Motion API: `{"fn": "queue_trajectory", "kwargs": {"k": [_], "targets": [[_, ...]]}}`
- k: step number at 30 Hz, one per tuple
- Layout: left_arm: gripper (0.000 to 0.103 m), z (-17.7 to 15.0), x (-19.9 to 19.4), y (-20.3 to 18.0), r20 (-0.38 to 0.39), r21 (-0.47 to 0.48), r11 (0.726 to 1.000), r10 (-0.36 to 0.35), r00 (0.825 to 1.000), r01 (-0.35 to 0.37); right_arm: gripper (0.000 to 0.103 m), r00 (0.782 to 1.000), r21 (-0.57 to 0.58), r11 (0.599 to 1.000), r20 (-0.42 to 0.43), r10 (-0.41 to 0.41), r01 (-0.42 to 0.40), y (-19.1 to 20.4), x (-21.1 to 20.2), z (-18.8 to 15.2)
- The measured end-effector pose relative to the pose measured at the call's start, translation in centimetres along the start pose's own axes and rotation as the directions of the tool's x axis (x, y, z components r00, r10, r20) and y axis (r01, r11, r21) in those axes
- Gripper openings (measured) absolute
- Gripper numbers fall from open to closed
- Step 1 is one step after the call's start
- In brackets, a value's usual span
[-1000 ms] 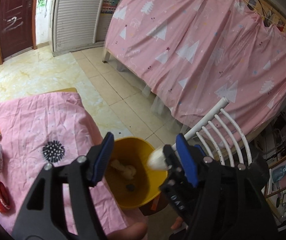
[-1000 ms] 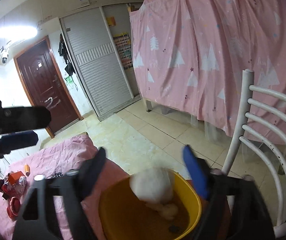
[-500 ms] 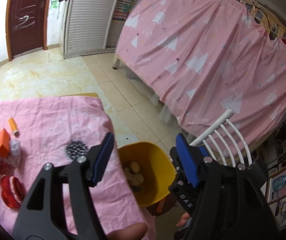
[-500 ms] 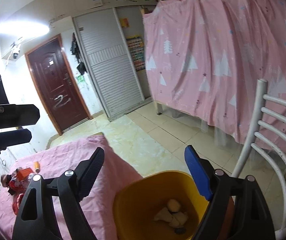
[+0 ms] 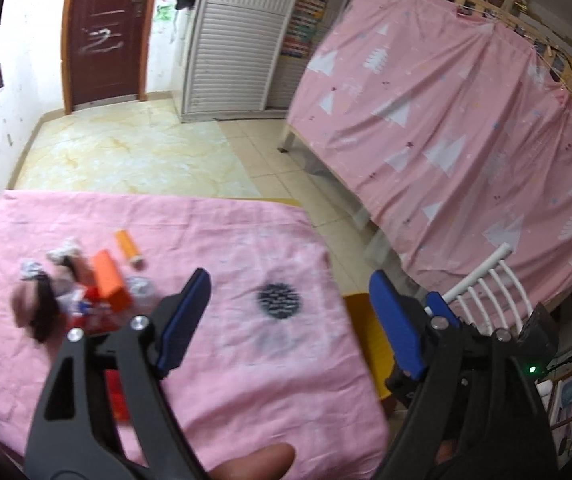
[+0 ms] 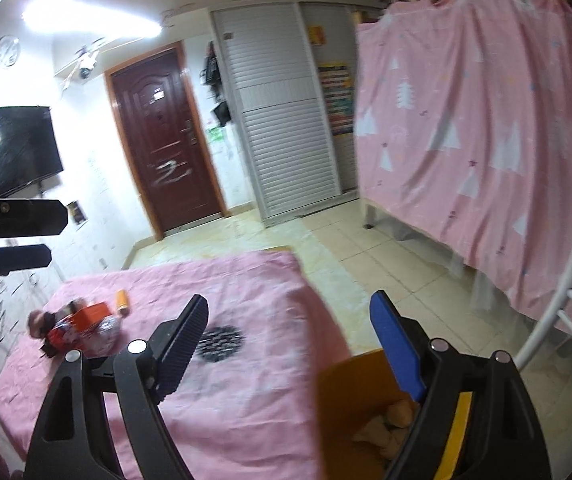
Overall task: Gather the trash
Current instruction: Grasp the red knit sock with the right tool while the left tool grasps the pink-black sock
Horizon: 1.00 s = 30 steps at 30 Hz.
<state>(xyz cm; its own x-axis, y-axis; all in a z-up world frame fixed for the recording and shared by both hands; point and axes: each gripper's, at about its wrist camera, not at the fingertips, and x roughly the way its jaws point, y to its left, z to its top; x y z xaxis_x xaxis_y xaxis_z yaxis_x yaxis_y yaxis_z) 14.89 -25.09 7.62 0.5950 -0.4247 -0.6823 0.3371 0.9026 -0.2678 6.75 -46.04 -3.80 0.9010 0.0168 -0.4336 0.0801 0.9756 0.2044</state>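
Note:
A pile of trash point(image 5: 85, 284) lies on the left of the pink-clothed table point(image 5: 225, 380): an orange box point(image 5: 107, 280), an orange tube point(image 5: 127, 248), crumpled paper and red wrappers. My left gripper point(image 5: 289, 280) hovers over the cloth right of the pile, its jaws opening with nothing between them. The yellow bin point(image 6: 350, 396) stands off the table's right edge with crumpled paper wads point(image 6: 390, 420) inside. Over the bin's near side my right gripper point(image 6: 289, 302) is open and empty. The trash pile point(image 6: 81, 324) also shows in the right wrist view, with the left gripper point(image 6: 41, 238) at its left edge.
A black dotted mark point(image 5: 278, 300) is printed on the cloth. A white metal chair point(image 6: 566, 320) stands right of the bin. A pink curtain point(image 5: 466, 120) hangs over a bed frame behind it. Tiled floor point(image 5: 125, 156) runs to a brown door point(image 6: 165, 140).
A white wad dropped into the yellow bin. Both grippers then swung left, from over the bin toward the table and its trash pile. The left jaws stand wider.

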Motion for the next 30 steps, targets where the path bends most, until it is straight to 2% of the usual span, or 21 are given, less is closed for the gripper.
{"fn": "queue_trajectory", "kwargs": {"k": [6, 12, 17, 21, 23, 27, 30], "targets": [[0.081, 0.2, -2.0, 5.4, 0.034, -0.048, 0.994, 0.098, 0.995, -0.096, 0.077, 0.985, -0.063, 0.983, -0.051, 0.167, -0.170, 5.6, 1.2, -0.8], [0.083, 0.2, -3.4, 9.8, 0.042, -0.115, 0.978, 0.178, 0.983, -0.172, 0.077, 0.965, -0.127, 0.961, -0.120, 0.233, -0.247, 10.2, 2.4, -2.1], [0.083, 0.0, -3.7, 12.4, 0.035, -0.148, 0.963, 0.235, 0.971, -0.227, 0.077, 0.930, -0.133, 0.927, -0.170, 0.327, -0.350, 13.4, 2.8, -3.1], [0.083, -0.4, -3.7, 14.8, 0.017, -0.176, 0.943, 0.289, 0.957, -0.281, 0.087, 0.897, -0.122, 0.901, -0.220, 0.384, -0.415, 15.9, 3.1, -4.3], [0.083, -0.7, -3.4, 16.0, -0.004, -0.186, 0.932, 0.315, 0.949, -0.310, 0.088, 0.880, -0.136, 0.886, -0.252, 0.402, -0.444, 17.4, 3.3, -5.1], [0.083, -1.5, -2.4, 18.4, -0.066, -0.213, 0.915, 0.336, 0.939, -0.343, 0.088, 0.871, -0.168, 0.878, -0.305, 0.386, -0.448, 19.9, 3.9, -6.7], [0.083, -2.1, -1.7, 19.9, -0.104, -0.243, 0.911, 0.316, 0.943, -0.332, 0.088, 0.882, -0.204, 0.883, -0.316, 0.350, -0.423, 20.8, 4.1, -7.5]]}}
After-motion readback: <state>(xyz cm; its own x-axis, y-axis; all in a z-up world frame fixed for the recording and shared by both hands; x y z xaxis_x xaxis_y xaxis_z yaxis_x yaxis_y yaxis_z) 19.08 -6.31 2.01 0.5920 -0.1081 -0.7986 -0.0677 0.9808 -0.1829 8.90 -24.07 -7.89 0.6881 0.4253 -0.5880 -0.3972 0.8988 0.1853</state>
